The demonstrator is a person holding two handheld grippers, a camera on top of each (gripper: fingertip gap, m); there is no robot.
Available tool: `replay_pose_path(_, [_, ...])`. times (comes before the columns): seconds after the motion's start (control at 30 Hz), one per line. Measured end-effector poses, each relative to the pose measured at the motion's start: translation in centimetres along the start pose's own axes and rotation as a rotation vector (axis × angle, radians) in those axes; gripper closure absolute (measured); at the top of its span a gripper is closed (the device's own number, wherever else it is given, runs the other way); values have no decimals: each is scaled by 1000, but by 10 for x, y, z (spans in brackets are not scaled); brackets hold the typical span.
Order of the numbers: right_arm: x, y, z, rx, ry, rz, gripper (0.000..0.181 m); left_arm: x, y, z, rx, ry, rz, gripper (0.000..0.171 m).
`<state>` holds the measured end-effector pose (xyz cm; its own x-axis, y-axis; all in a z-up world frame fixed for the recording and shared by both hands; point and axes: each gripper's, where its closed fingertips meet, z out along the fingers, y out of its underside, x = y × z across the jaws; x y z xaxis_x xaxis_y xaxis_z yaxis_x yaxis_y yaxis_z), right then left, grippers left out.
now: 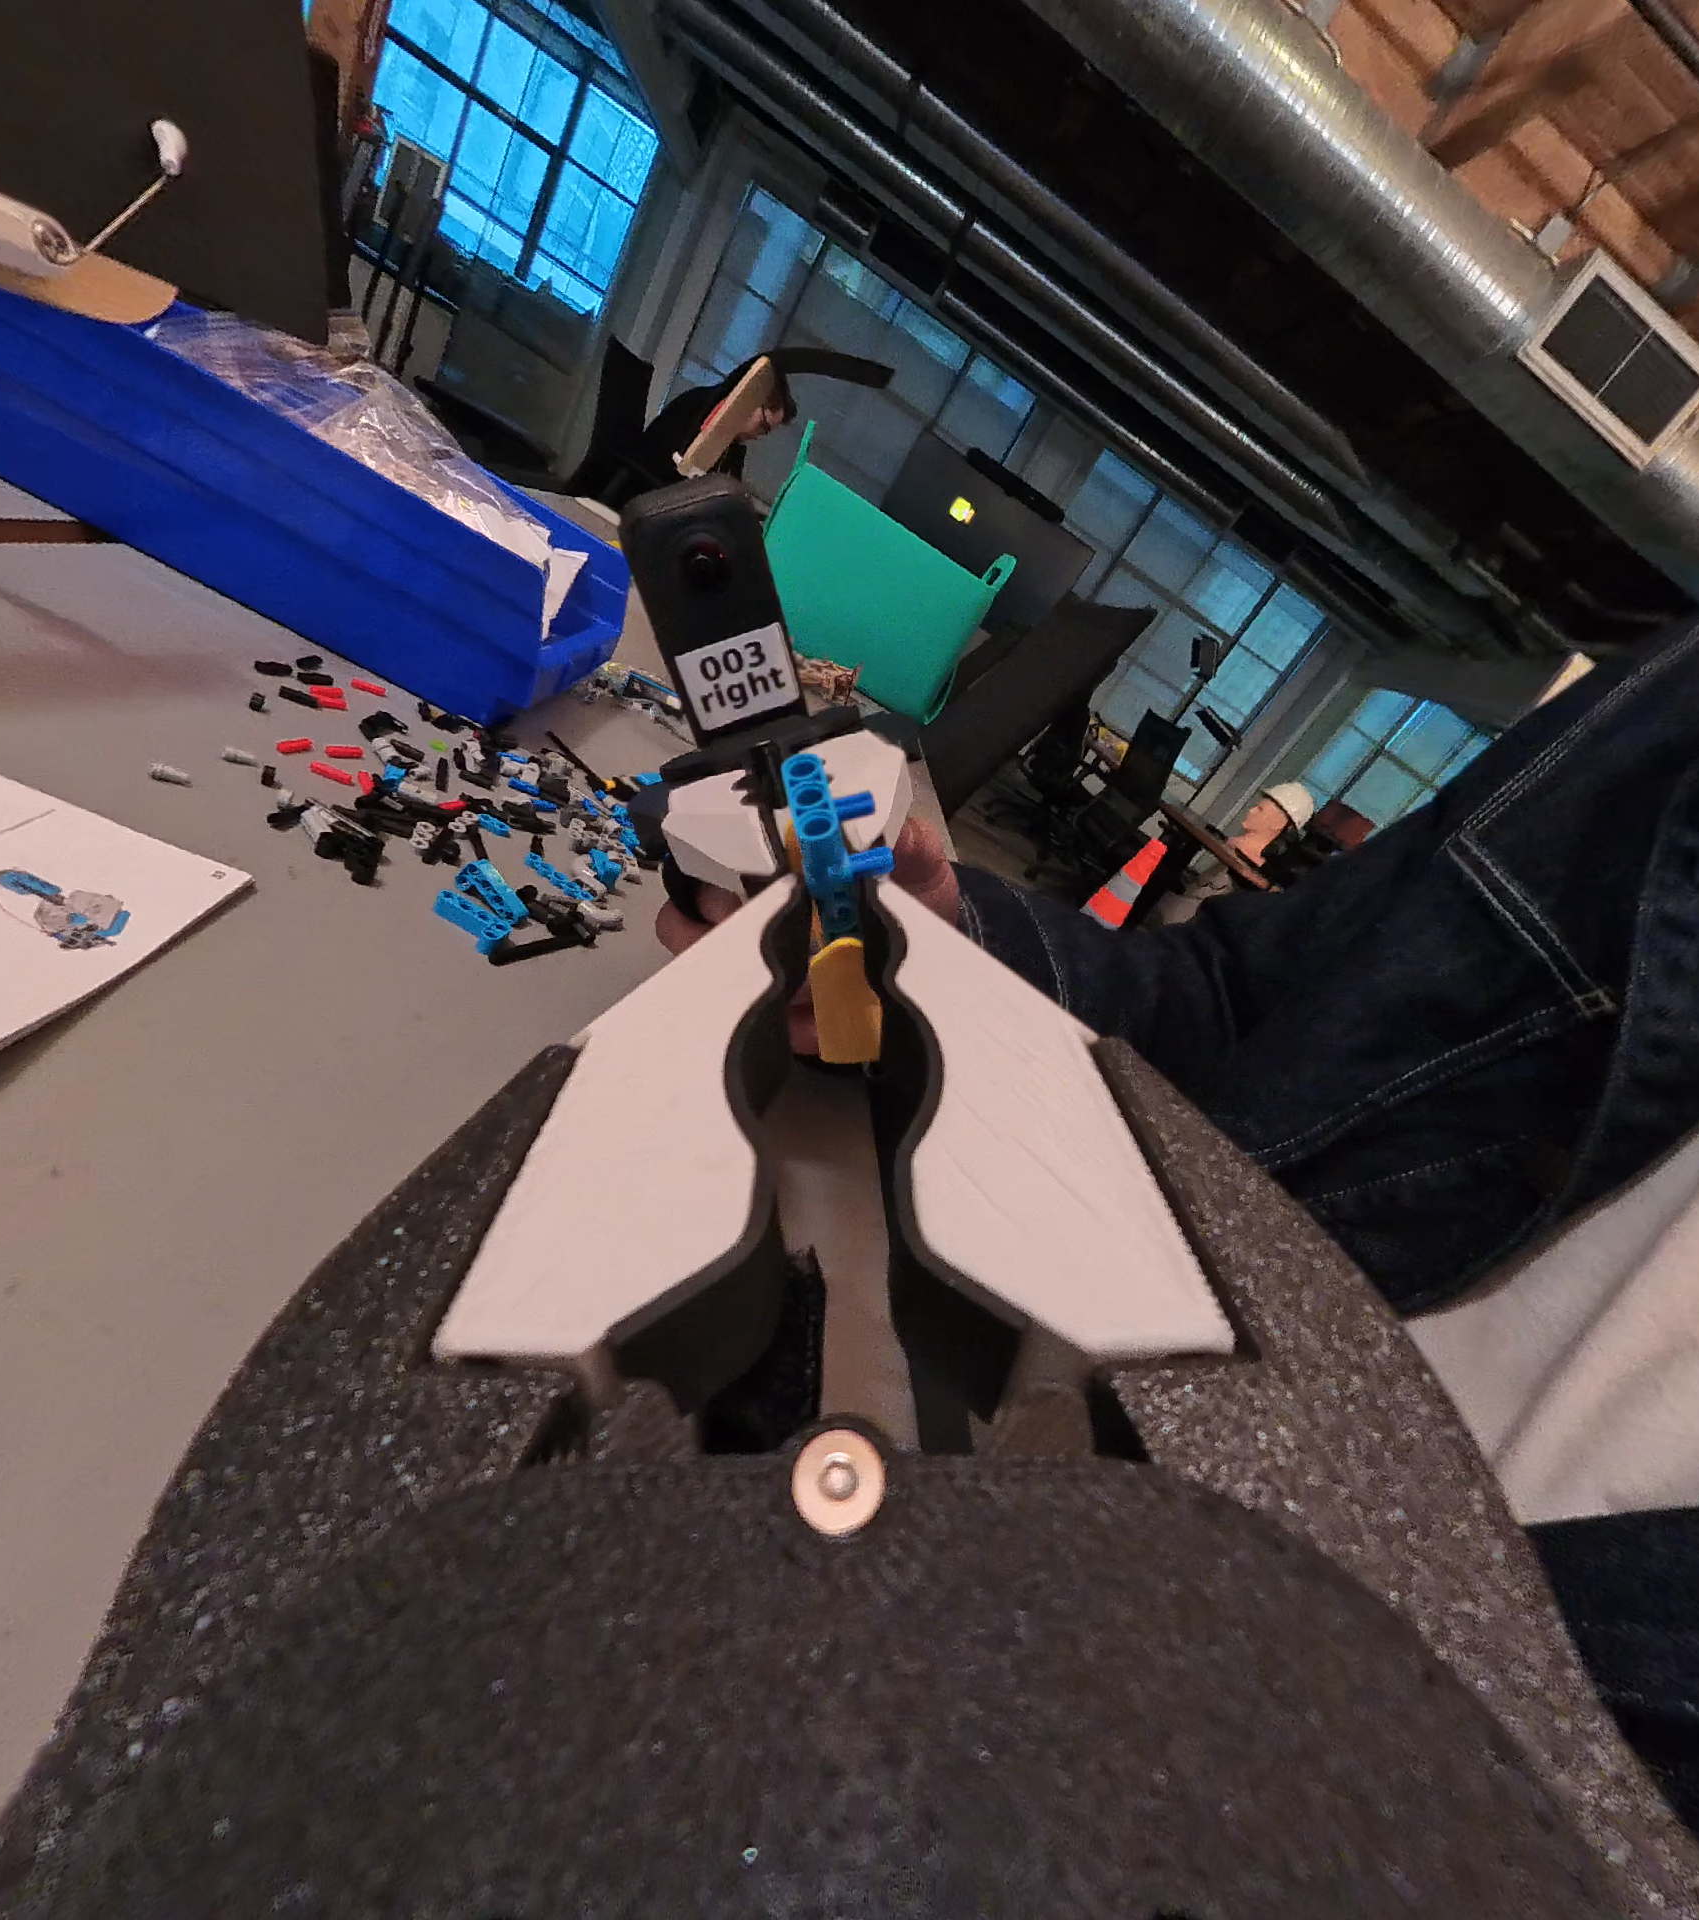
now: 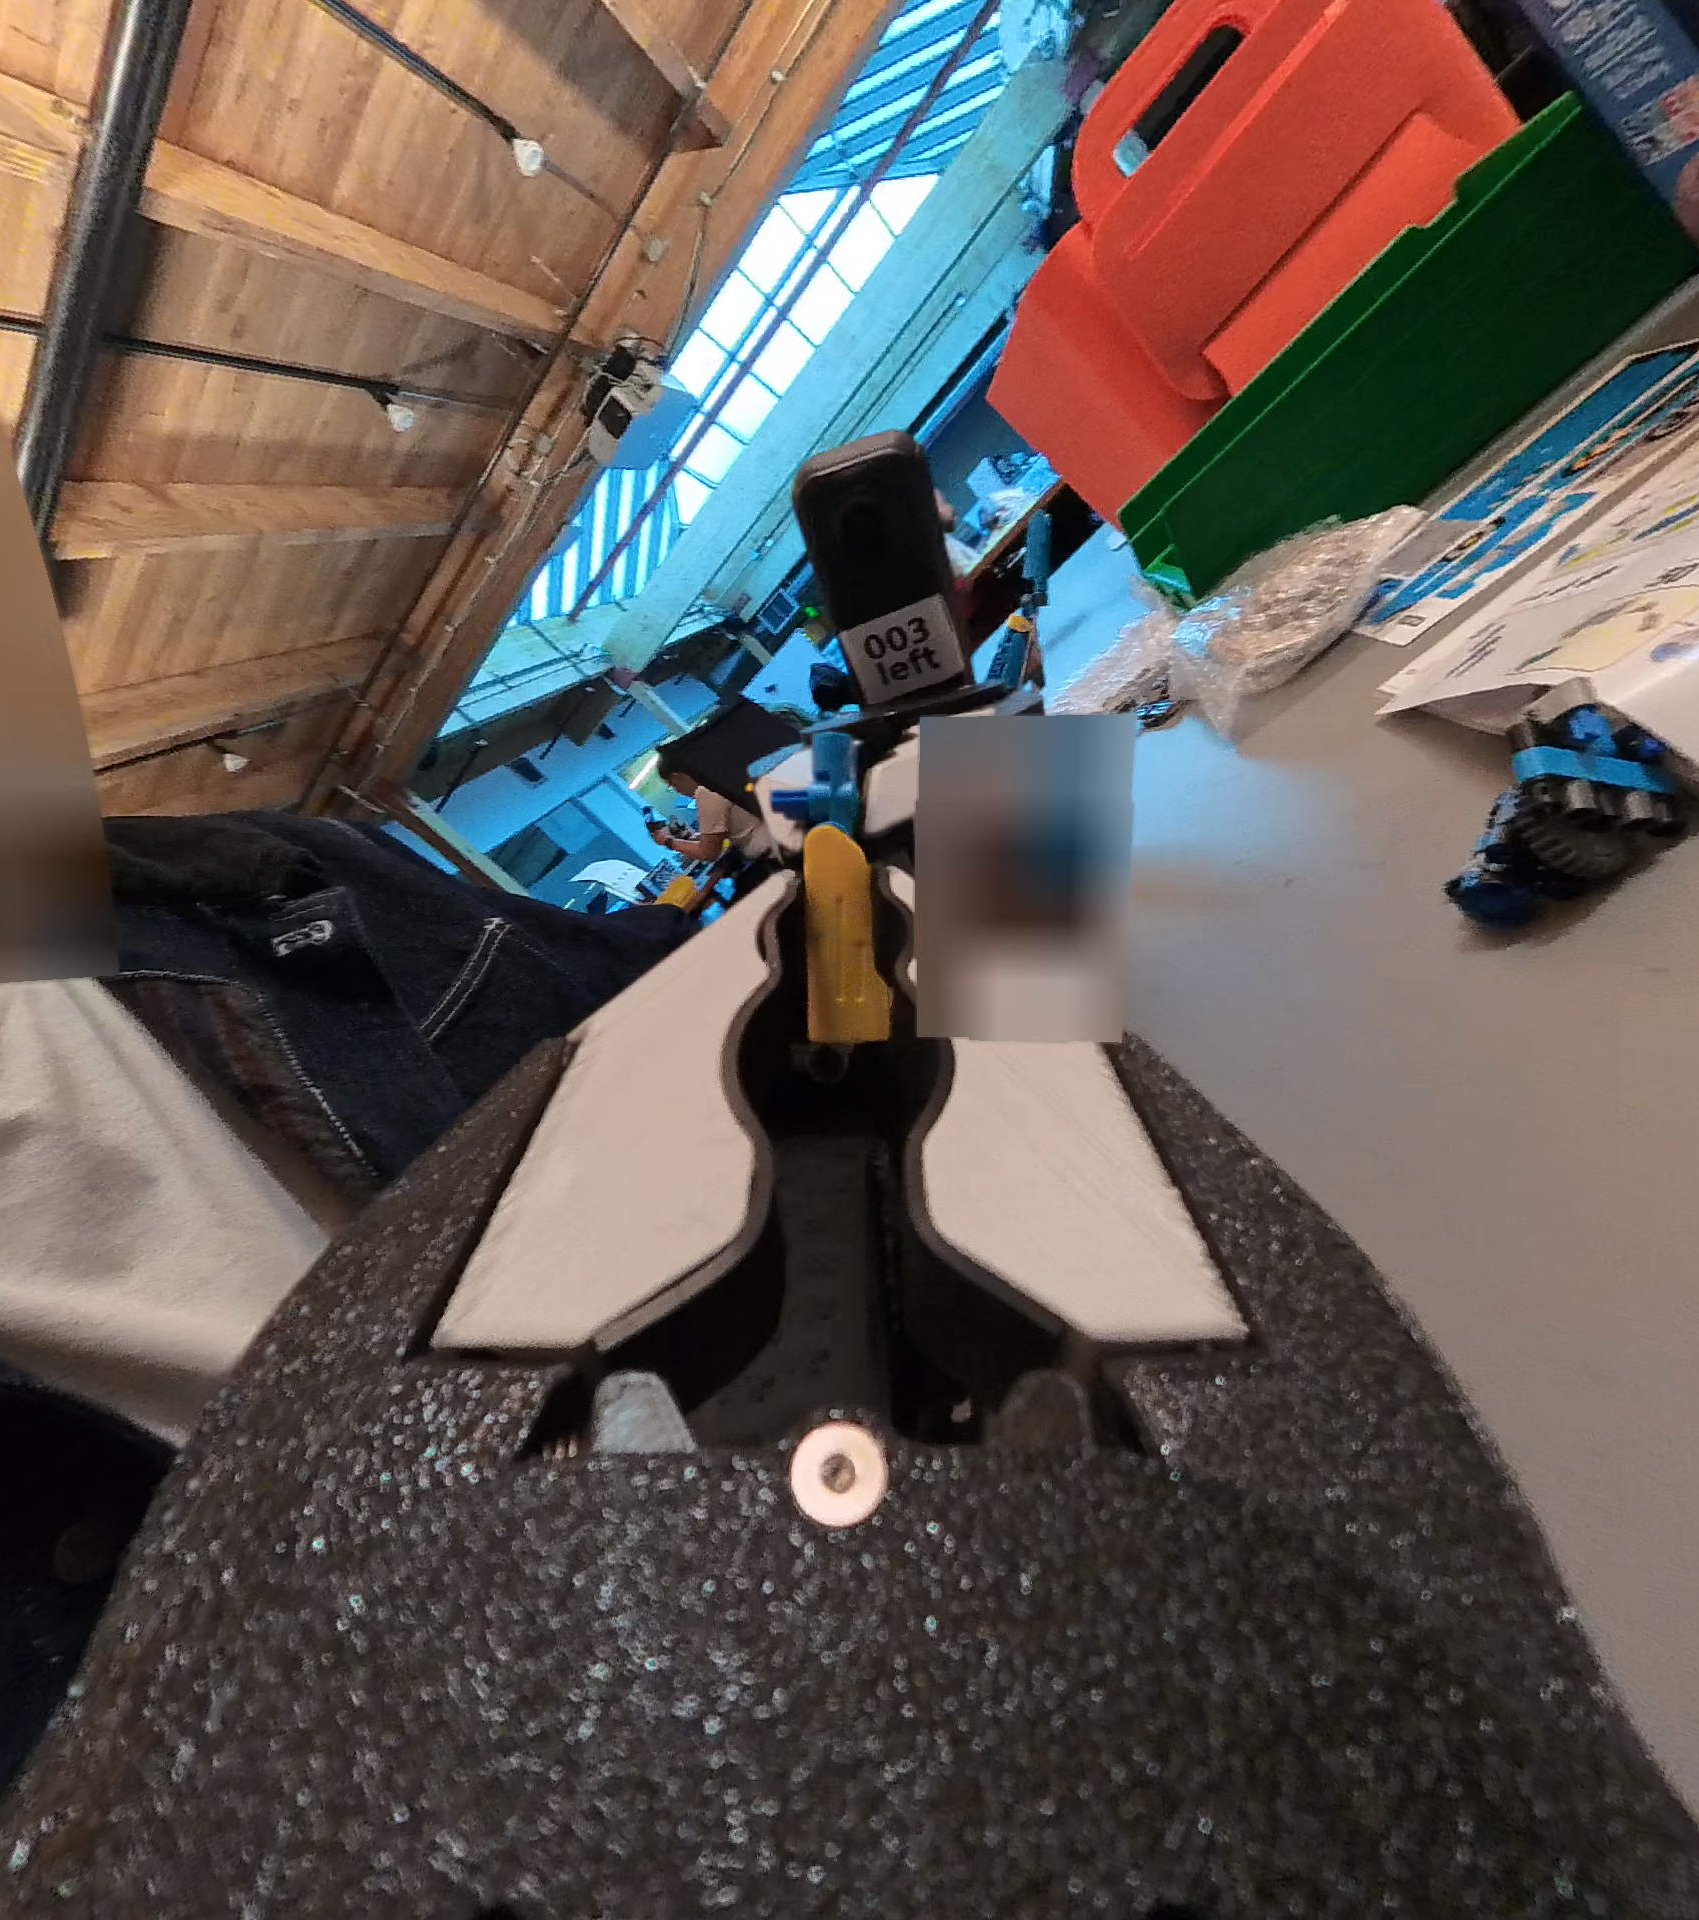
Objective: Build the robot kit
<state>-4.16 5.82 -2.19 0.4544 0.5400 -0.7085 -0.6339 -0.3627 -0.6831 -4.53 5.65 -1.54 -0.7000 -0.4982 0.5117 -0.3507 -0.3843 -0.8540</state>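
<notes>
The left gripper [image 1: 829, 904] has its jaws clamped on a blue beam [image 1: 821, 844] joined to a yellow piece [image 1: 843, 1000], and the right gripper [image 2: 832, 896] clamps the yellow piece from the opposite side (the two face each other tip to tip). Below lies the grey bench [image 1: 201, 1091]. Further off: loose building parts [image 1: 471, 821], an instruction booklet [image 1: 14, 894], then a blue bin [image 1: 284, 499].

Grey table [image 1: 201, 1091] (loose bricks [image 1: 471, 821], booklet [image 1: 24, 894]) bears bins [image 1: 232, 488].
</notes>
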Motion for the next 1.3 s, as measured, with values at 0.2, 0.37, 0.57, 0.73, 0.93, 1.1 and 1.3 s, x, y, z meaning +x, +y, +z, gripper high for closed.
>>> replay_pose_path(0.2, [3,1,0,-11,16,-2,170,-2,2,0,-7,-5,-2,163])
replay_pose_path(0.37, [7,9,1,-47,8,73,169,-9,6,-5,-52,4,-58,146])
replay_pose_path(0.57, [20,21,2,-122,98,47,169,-17,16,-9,-118,-30,-41,163])
replay_pose_path(0.73, [25,19,10,-193,142,17,169,-18,22,-20,-166,-46,-70,165])
replay_pose_path(0.93, [73,-43,21,-326,529,-264,146,-75,-5,-77,28,-362,-204,164])
replay_pose_path(1.1, [140,-81,41,-304,709,-565,134,-115,-39,-150,307,-580,-313,165])
replay_pose_path(1.3, [196,-59,21,-378,850,-576,126,-136,-43,-203,455,-707,-405,165])
